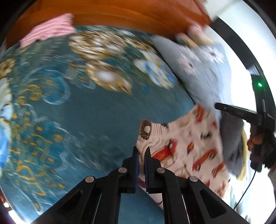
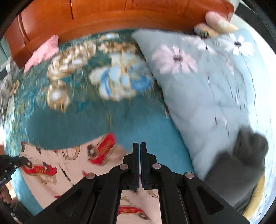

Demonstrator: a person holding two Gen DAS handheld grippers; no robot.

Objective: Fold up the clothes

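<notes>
A cream garment printed with red cars (image 1: 195, 148) lies on the teal floral bedspread (image 1: 96, 113). My left gripper (image 1: 141, 151) is shut on the garment's left edge, with cloth pinched between the pads. In the right wrist view the same garment (image 2: 57, 165) spreads to the lower left and runs under my right gripper (image 2: 139, 146), whose fingers are pressed together; no cloth shows between the tips. The right gripper also shows in the left wrist view (image 1: 224, 108), at the garment's far edge. Both views are blurred by motion.
A light blue flowered pillow (image 2: 207, 89) lies on the right. A dark grey garment (image 2: 241, 165) rests on it. A red-and-white striped garment (image 1: 50, 29) lies by the wooden headboard (image 2: 120, 15). The bedspread also shows in the right wrist view (image 2: 72, 120).
</notes>
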